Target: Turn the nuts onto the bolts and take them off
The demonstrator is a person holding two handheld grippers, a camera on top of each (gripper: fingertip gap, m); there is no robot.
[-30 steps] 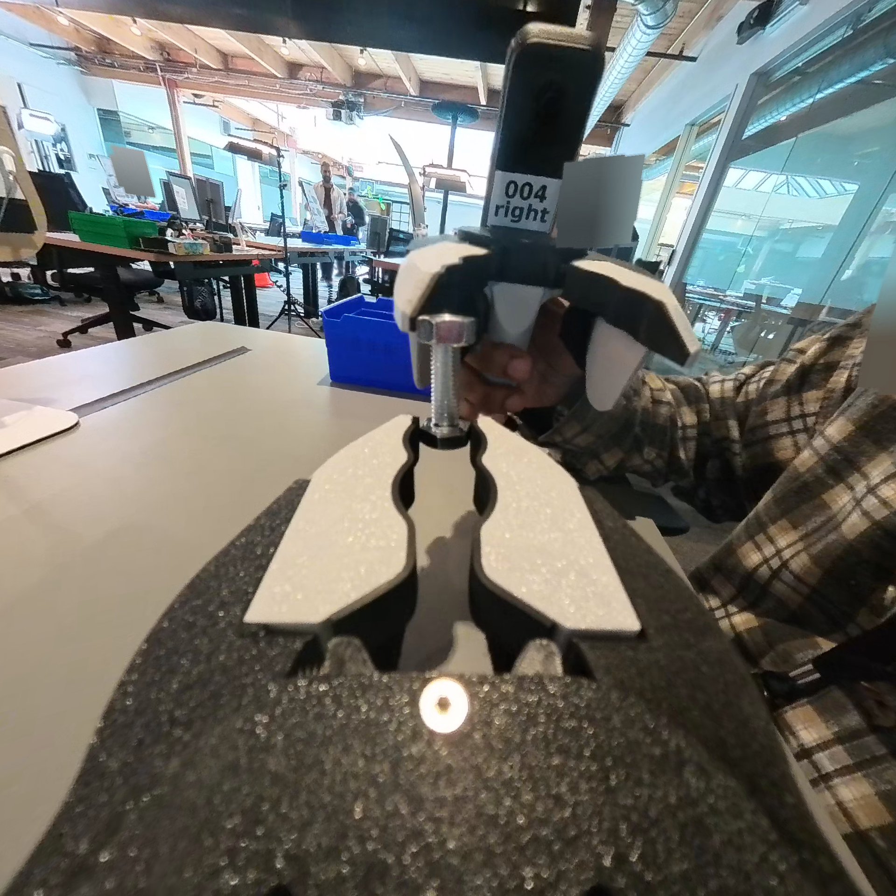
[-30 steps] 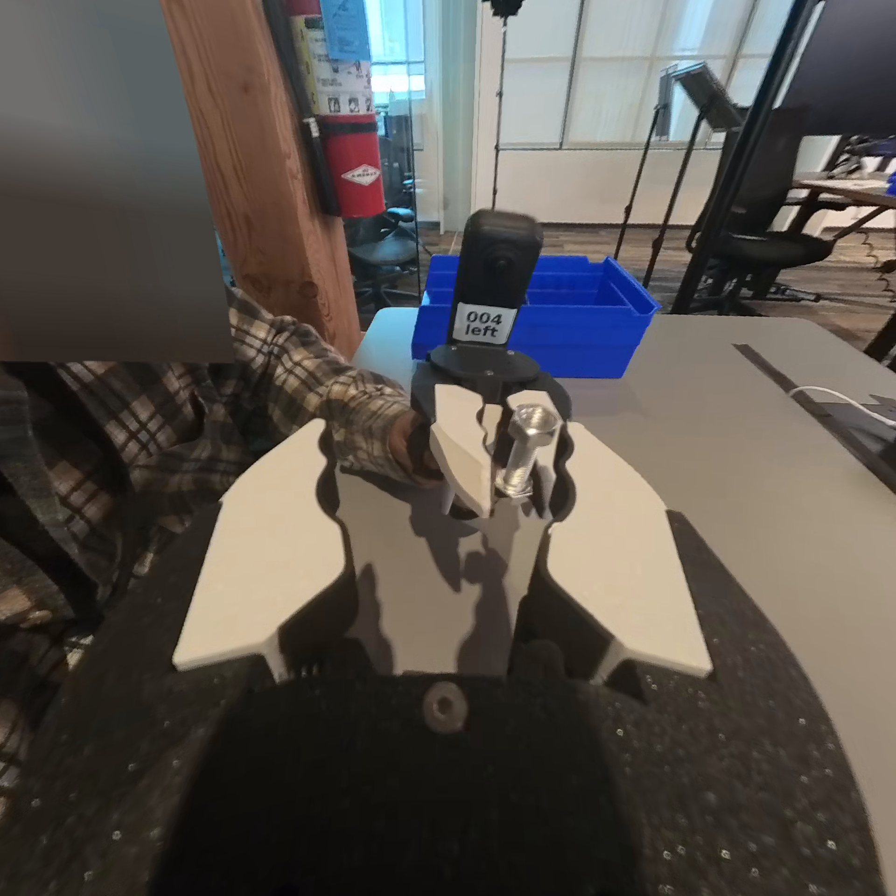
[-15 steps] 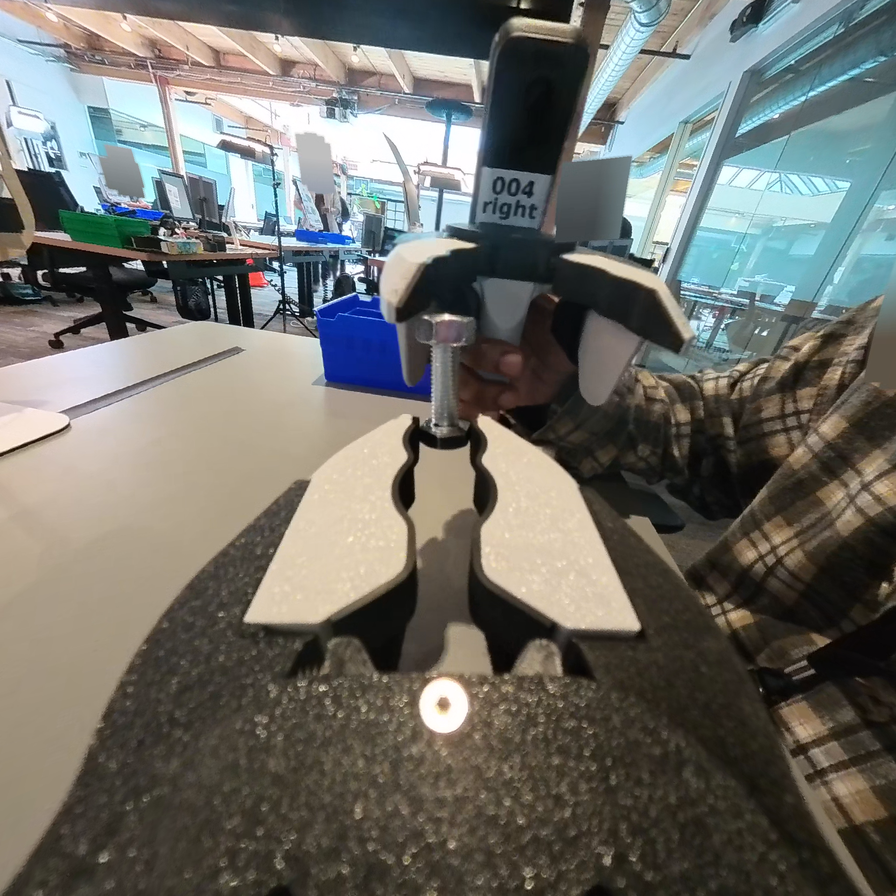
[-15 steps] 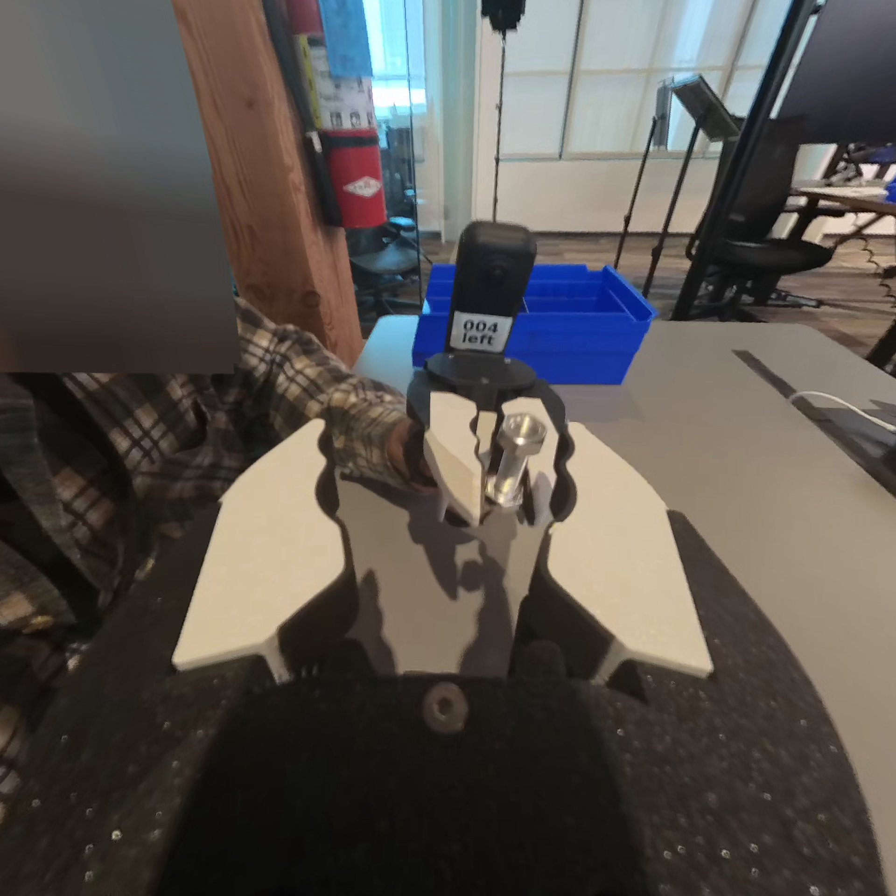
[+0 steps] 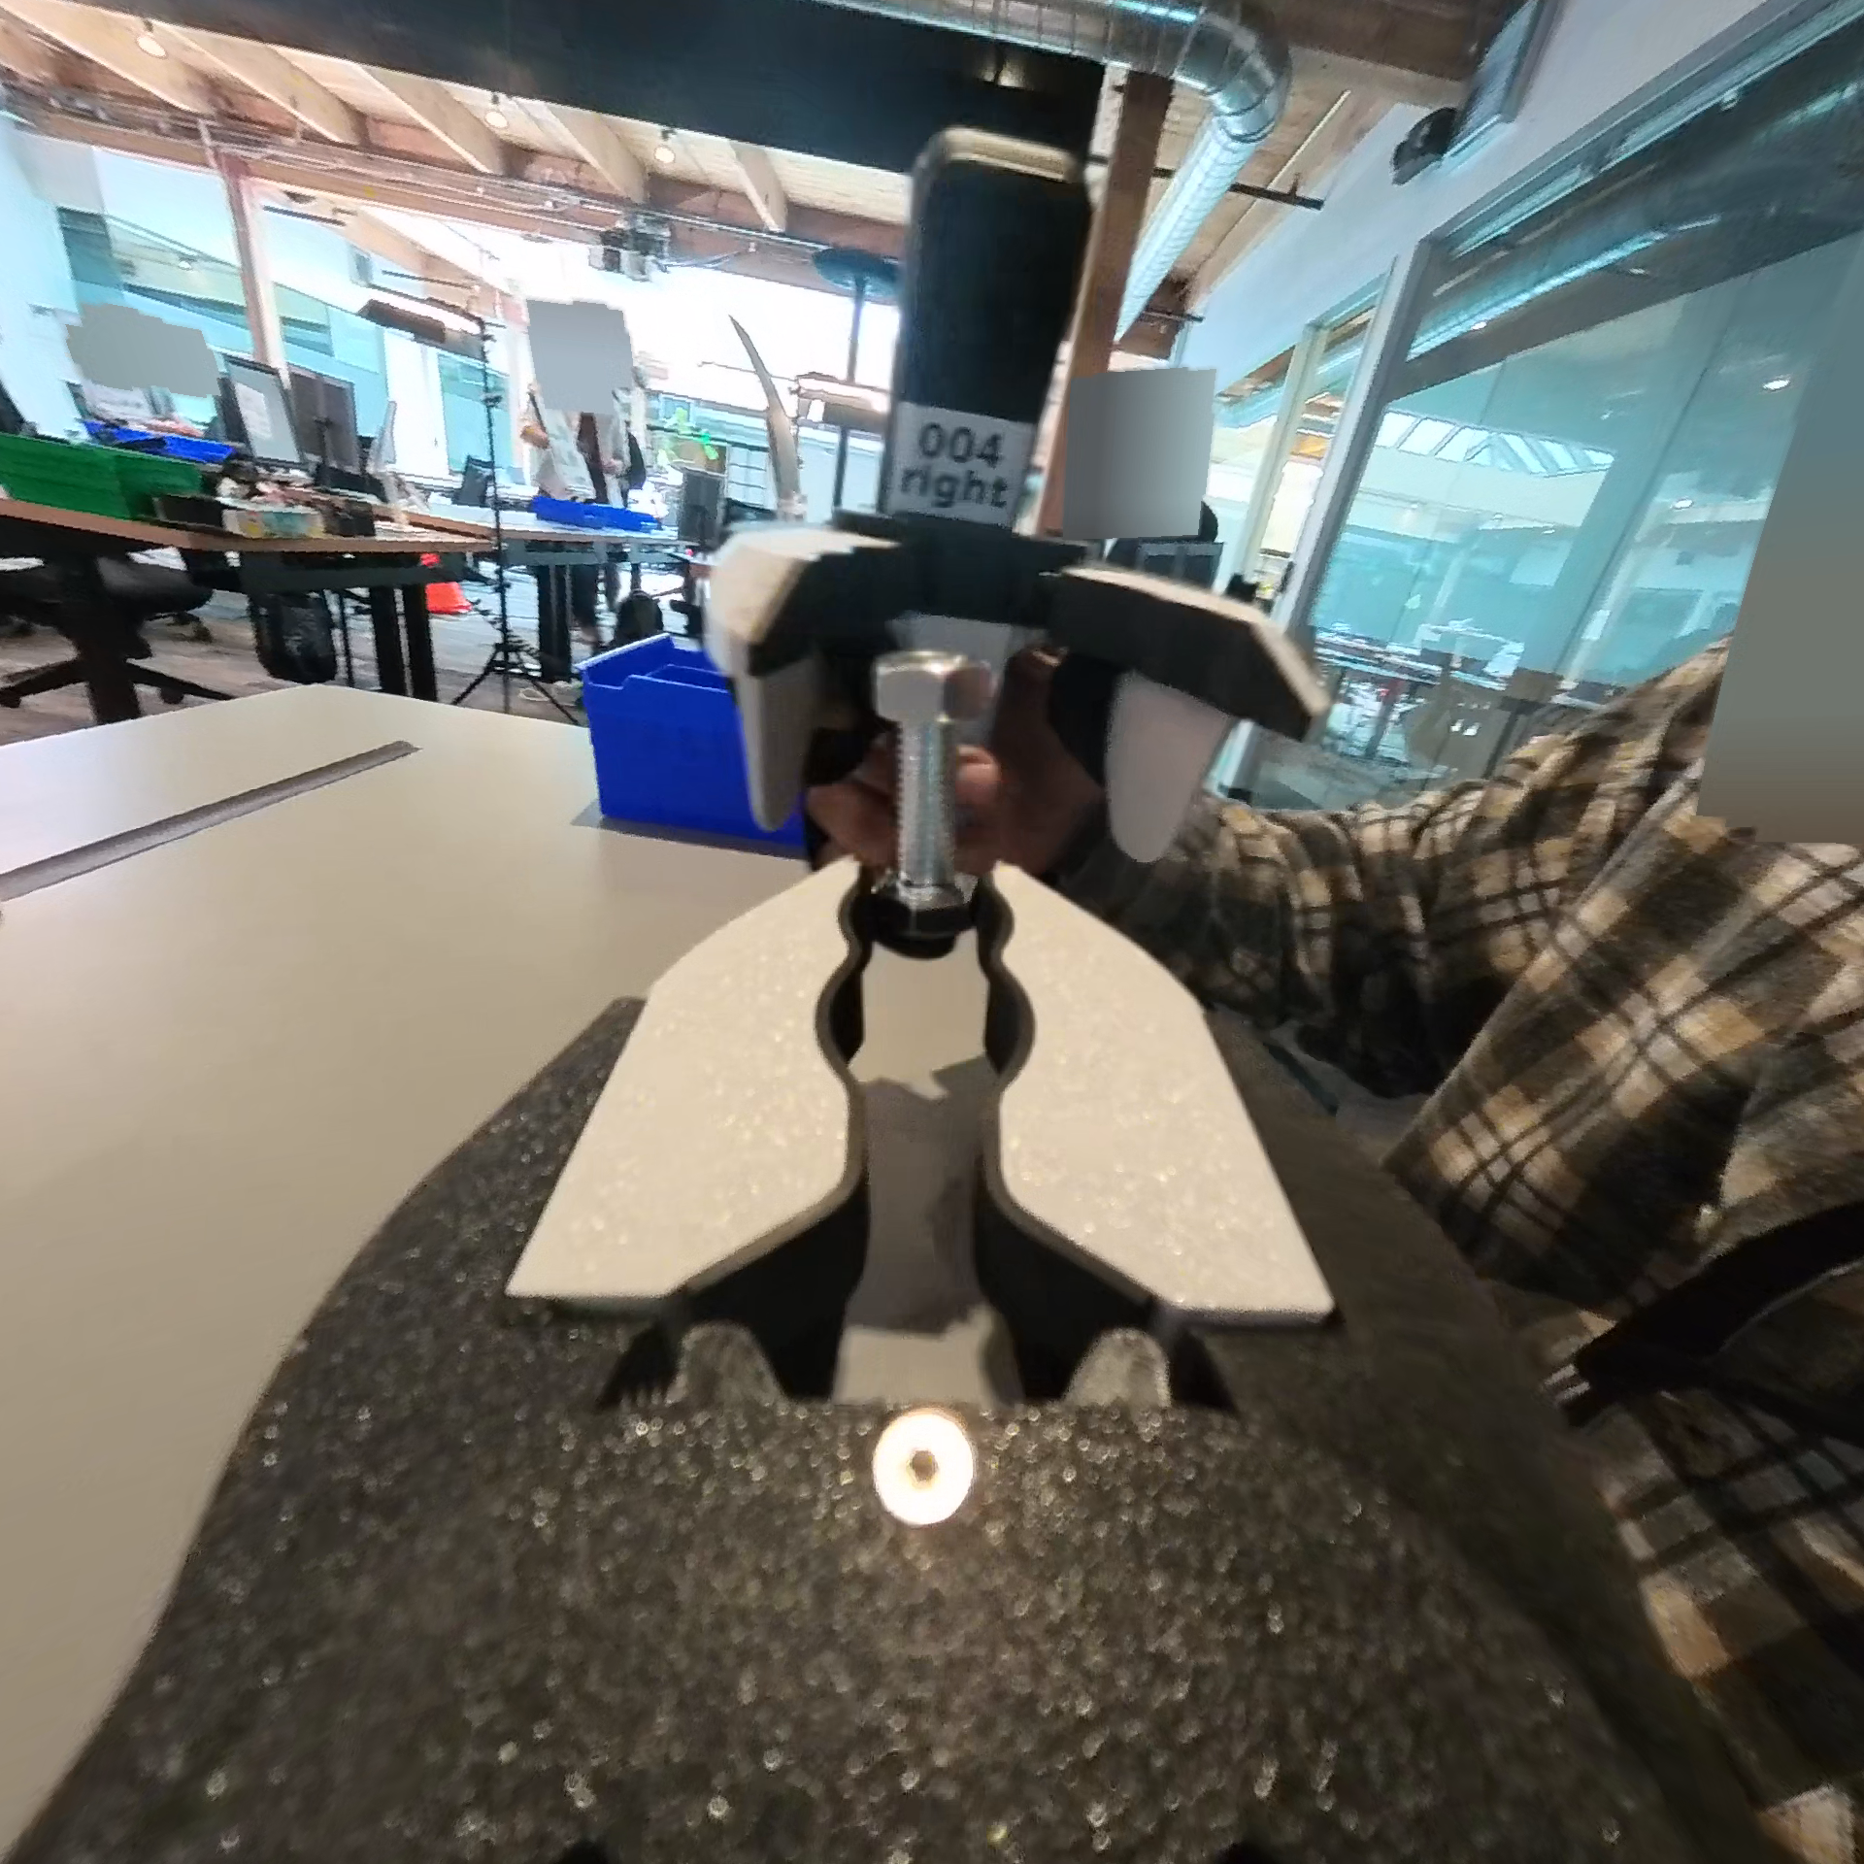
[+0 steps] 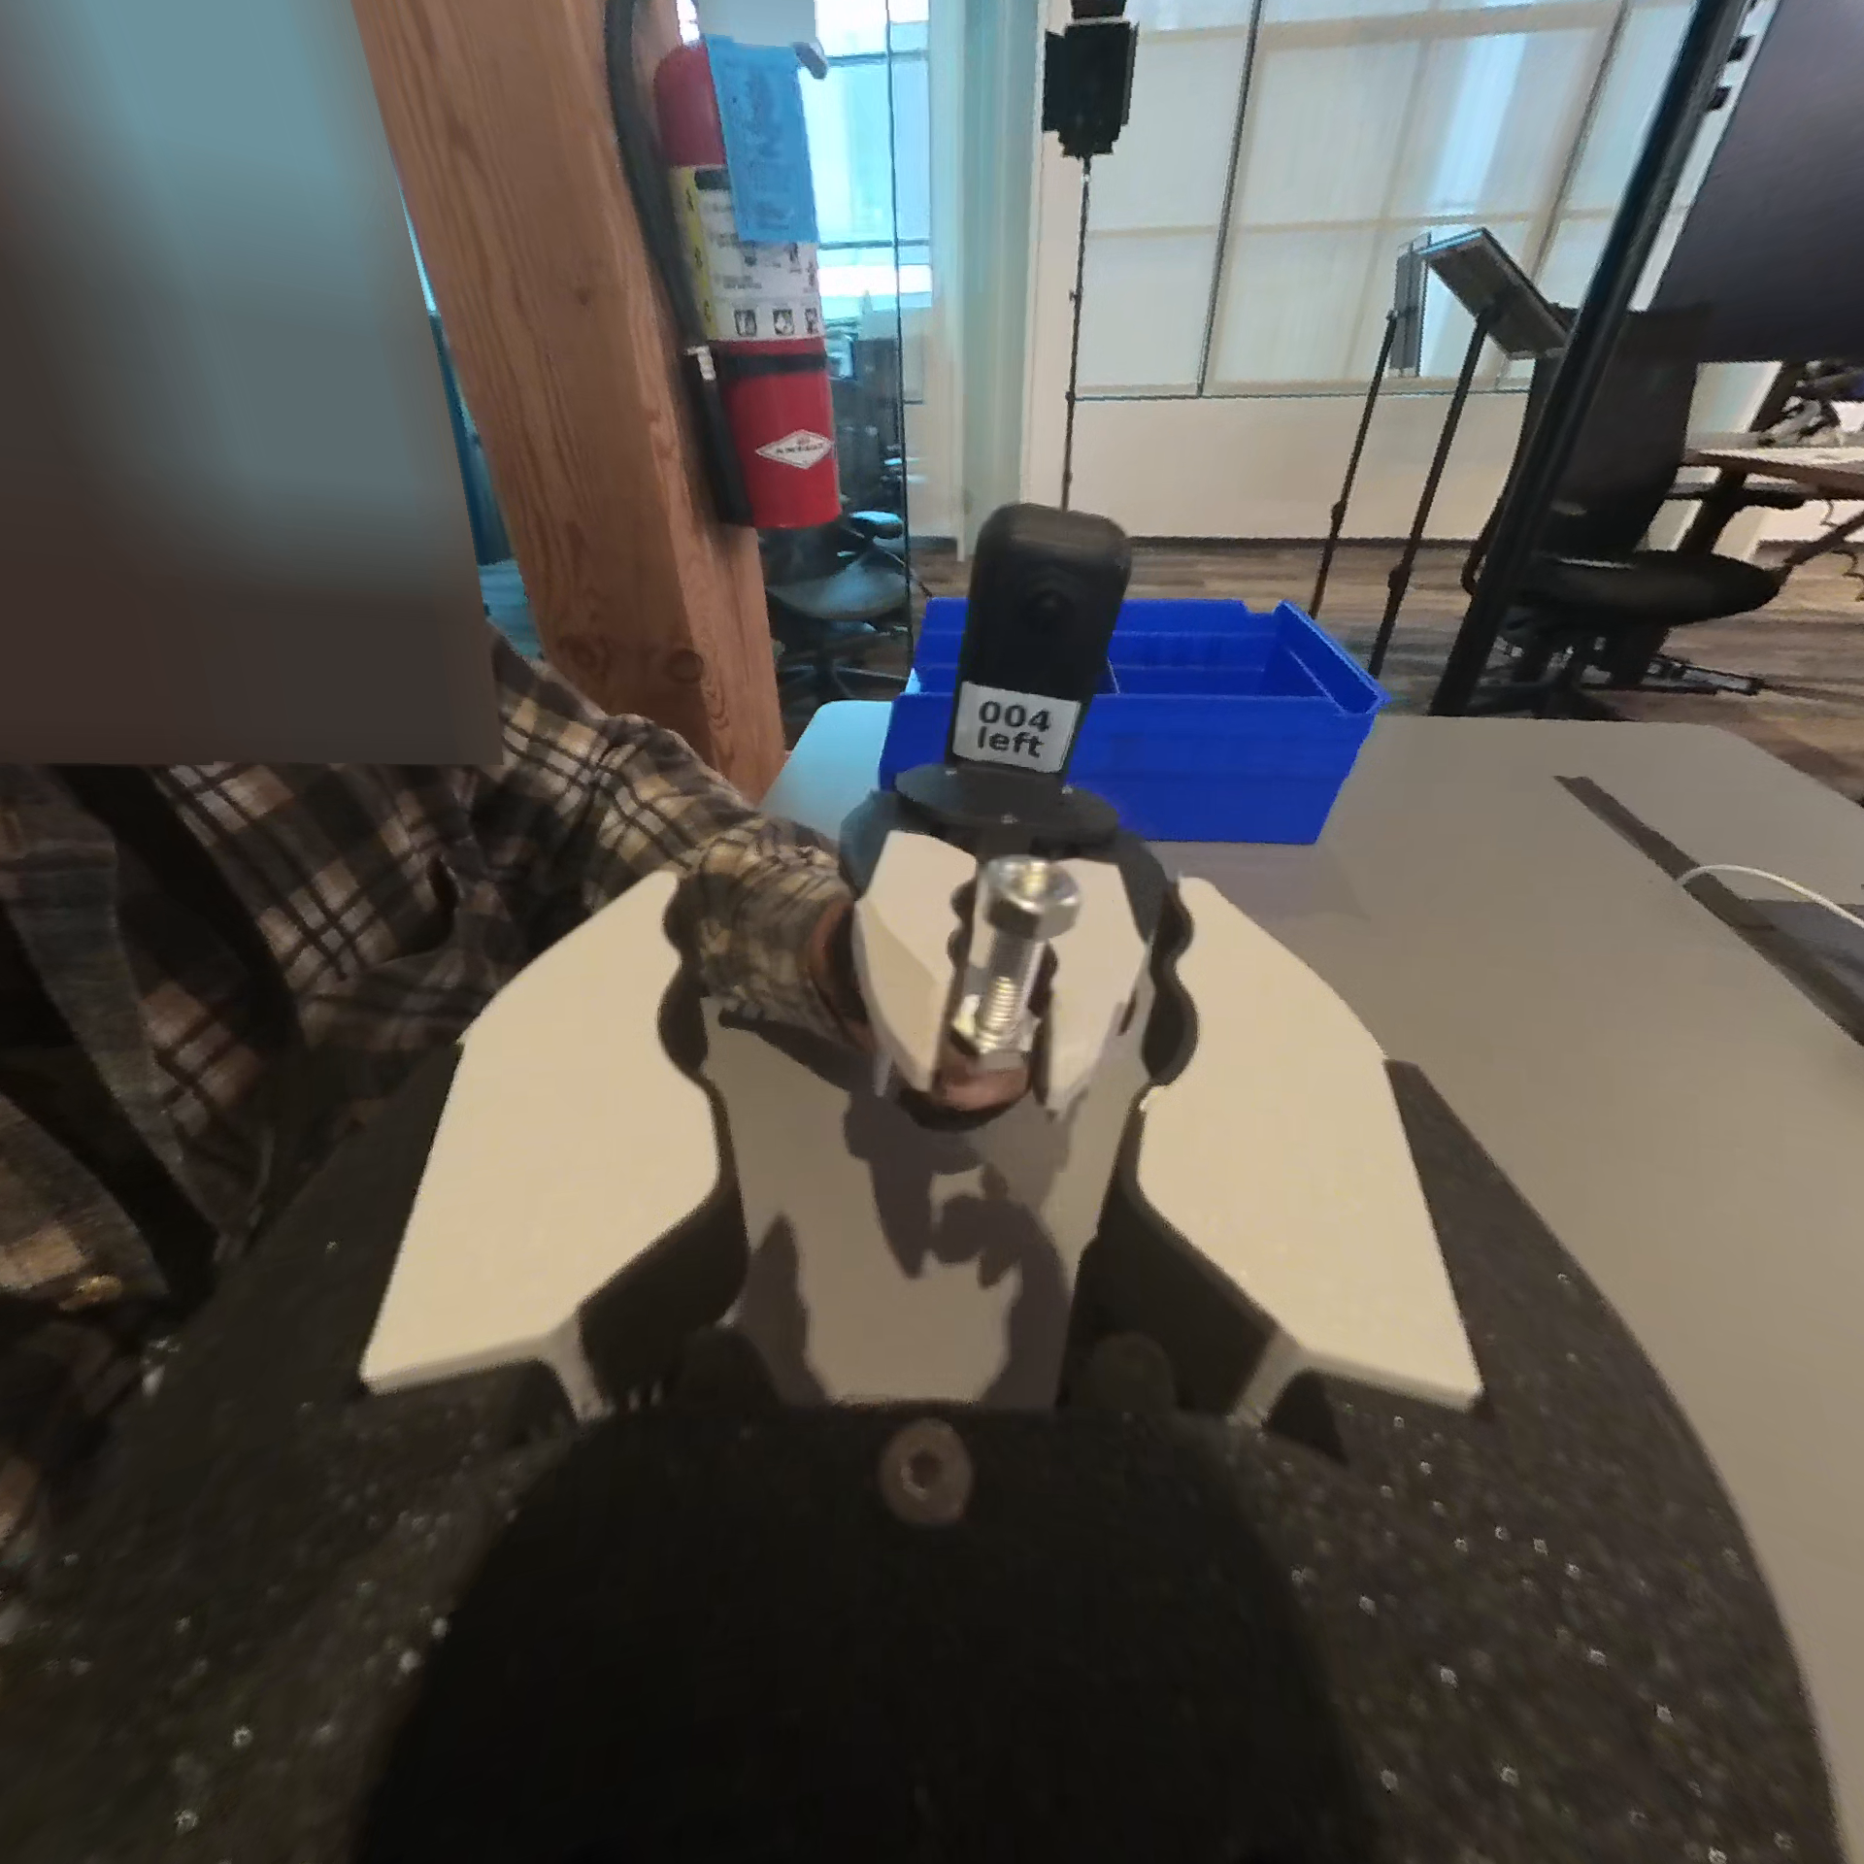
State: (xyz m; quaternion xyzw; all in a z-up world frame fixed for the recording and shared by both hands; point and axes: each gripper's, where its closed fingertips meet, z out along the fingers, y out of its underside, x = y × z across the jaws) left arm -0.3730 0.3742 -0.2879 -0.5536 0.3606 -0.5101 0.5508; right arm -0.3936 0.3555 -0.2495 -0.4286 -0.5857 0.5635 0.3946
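Observation:
A silver bolt (image 5: 926,797) stands upright, head up, with a silver nut (image 5: 923,890) on its lower end. My left gripper (image 5: 923,903) is shut on the nut and holds the bolt above the grey table (image 5: 303,958). My right gripper (image 5: 958,827) faces it, open, one finger on each side of the bolt and touching nothing. In the right wrist view my right gripper (image 6: 933,898) is wide open. Beyond it my left gripper (image 6: 988,1059) holds the nut (image 6: 980,1034) and the bolt (image 6: 1009,968).
A blue bin (image 6: 1210,756) (image 5: 676,746) stands at the table's far edge. A person's plaid sleeves (image 5: 1513,1009) (image 6: 403,888) reach in from the side. A white cable (image 6: 1775,893) and a dark slot (image 6: 1664,857) lie on the table. The left gripper's tips are roughly 4 cm from the right gripper's.
My right gripper, still open, has shifted sideways, so the bolt head now sits midway between its fingers instead of by one finger. My left gripper keeps its hold.

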